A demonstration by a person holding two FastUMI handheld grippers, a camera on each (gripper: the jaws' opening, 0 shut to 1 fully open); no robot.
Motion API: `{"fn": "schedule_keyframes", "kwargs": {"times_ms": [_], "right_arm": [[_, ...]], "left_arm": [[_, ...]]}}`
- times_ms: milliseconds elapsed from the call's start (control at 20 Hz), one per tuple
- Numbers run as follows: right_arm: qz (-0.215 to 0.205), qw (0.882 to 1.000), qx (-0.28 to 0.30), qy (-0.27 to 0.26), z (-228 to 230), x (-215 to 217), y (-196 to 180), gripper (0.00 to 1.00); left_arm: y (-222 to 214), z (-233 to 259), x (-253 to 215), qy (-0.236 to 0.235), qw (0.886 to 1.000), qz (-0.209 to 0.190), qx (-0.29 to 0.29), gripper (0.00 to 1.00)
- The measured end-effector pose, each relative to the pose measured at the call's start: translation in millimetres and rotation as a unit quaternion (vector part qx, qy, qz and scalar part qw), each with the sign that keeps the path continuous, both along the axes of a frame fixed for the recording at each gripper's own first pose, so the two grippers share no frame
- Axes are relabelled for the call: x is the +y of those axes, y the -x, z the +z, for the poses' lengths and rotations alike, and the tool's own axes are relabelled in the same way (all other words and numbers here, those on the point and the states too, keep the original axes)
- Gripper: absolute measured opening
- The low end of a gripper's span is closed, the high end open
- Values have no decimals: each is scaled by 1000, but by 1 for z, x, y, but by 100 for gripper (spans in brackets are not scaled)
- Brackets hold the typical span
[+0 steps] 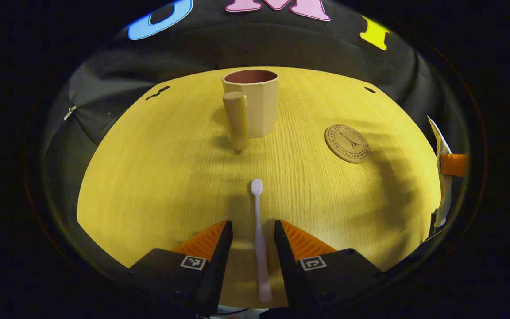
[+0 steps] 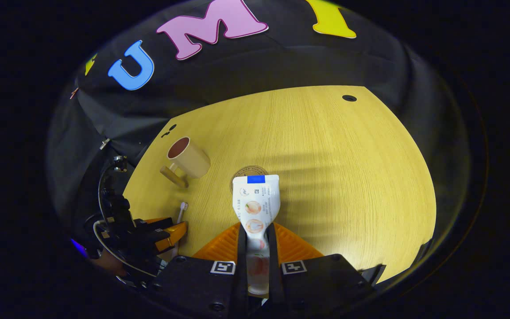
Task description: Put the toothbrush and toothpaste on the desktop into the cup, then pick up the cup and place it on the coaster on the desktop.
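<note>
A beige cup [image 1: 255,104] with a wooden handle [image 1: 236,119] stands upright at the far middle of the table. A pale toothbrush [image 1: 258,230] points at it, lying between the fingers of my left gripper [image 1: 253,226]. That gripper is open, with a gap on each side of the brush. A round cork coaster [image 1: 347,143] lies to the right of the cup. My right gripper [image 2: 256,227] is shut on a white toothpaste tube [image 2: 256,201], held above the table. The tube hides part of the coaster [image 2: 248,170]. In the right gripper view, the cup [image 2: 188,157] and the left gripper [image 2: 171,232] are at the left.
The wooden table [image 1: 148,177] has a small dark hole [image 1: 369,90] near its far right corner. Black cloth walls close in behind and beside it. My right gripper's finger [image 1: 453,165] and the tube [image 1: 442,186] show at the right edge of the left gripper view.
</note>
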State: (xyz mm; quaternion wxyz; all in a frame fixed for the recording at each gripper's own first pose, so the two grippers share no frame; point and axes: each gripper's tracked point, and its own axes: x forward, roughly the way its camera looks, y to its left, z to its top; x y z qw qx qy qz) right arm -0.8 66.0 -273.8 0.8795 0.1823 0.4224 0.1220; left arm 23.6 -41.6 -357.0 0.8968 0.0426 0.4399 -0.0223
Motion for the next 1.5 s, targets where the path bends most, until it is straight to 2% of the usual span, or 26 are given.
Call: {"fn": "schedule_keyframes", "kwargs": {"times_ms": [50,100,200,300,400,550,650,800,1150,1300,1500], "right_arm": [[0,1000,-1,-1,1,0,-1,23],[0,1000,-3,-3,3,0,-1,23],[1,1000,-8,-5,7,2,-2,23],[3,1000,-17,-10,13,3,-3,23],[6,999,-36,-17,24,5,-7,23],[14,996,-80,-36,48,15,-20,23],[25,991,-120,-57,69,26,-31,23],[42,981,-170,-87,101,52,-62,22],[72,949,-271,-141,163,129,-153,22],[74,942,-292,-150,161,161,-191,22],[79,941,-296,-147,139,197,-216,22]], "left_arm": [[2,-1,-3,4,1000,-2,3,59],[1,0,-2,-1,1000,-5,6,41],[-3,-2,-3,-8,1000,-13,-2,23],[-4,-1,-4,-5,1000,-20,-17,13],[-5,1,-3,7,999,-19,-29,9],[-3,7,-6,49,998,-27,-35,7],[-7,27,-1,62,995,-30,-70,6],[-7,75,1,87,987,-36,-128,6],[12,164,18,143,966,-5,-217,6],[23,176,24,151,961,3,-230,6],[33,174,32,149,962,15,-228,6]]}}
